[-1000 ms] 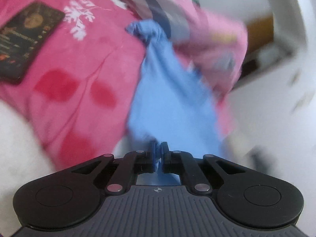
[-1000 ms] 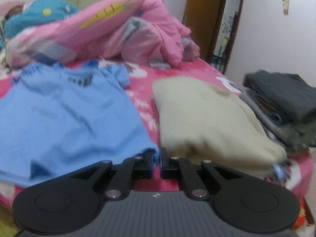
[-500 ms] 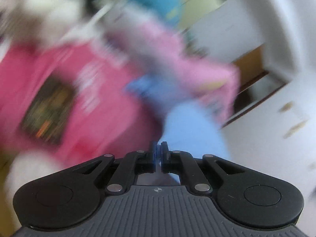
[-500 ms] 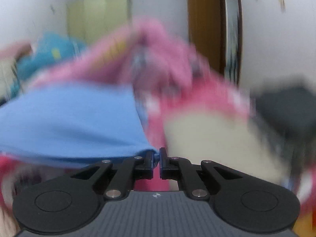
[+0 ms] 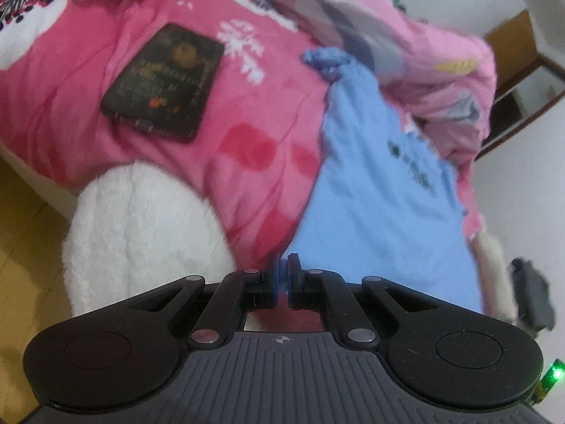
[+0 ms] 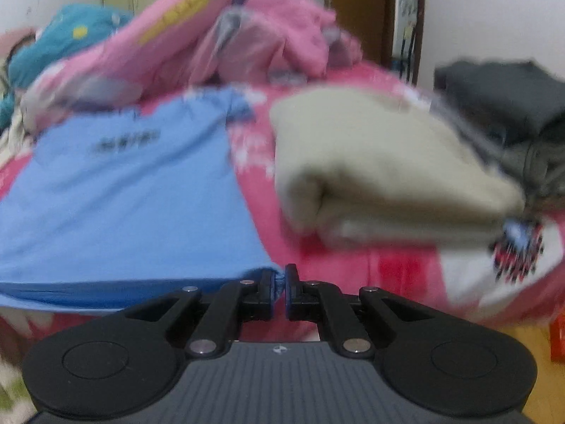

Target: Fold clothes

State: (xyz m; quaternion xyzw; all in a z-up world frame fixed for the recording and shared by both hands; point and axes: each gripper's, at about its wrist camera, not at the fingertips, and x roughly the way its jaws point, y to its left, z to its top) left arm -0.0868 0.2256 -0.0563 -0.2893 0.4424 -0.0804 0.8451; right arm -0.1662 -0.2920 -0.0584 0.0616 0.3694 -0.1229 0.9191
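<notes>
A light blue T-shirt [image 5: 381, 190] with dark print lies spread on the pink bed cover [image 5: 159, 148], one sleeve bunched at the far end. My left gripper [image 5: 283, 268] is shut on the shirt's near hem corner. In the right wrist view the same blue T-shirt [image 6: 123, 190] stretches off to the left, its near edge lifted slightly. My right gripper [image 6: 279, 279] is shut on the shirt's other near corner.
A dark flat booklet [image 5: 164, 81] lies on the bed cover left of the shirt. A folded beige garment [image 6: 374, 173] sits right of it, with a folded dark stack [image 6: 505, 99] beyond. A crumpled pink quilt [image 6: 219, 42] fills the back. A wooden door [image 6: 356, 10] stands behind.
Both grippers have come down toward the bed with the shirt's hem, and the shirt has settled flatter with its print showing. The left view has swung to take in the booklet again.
</notes>
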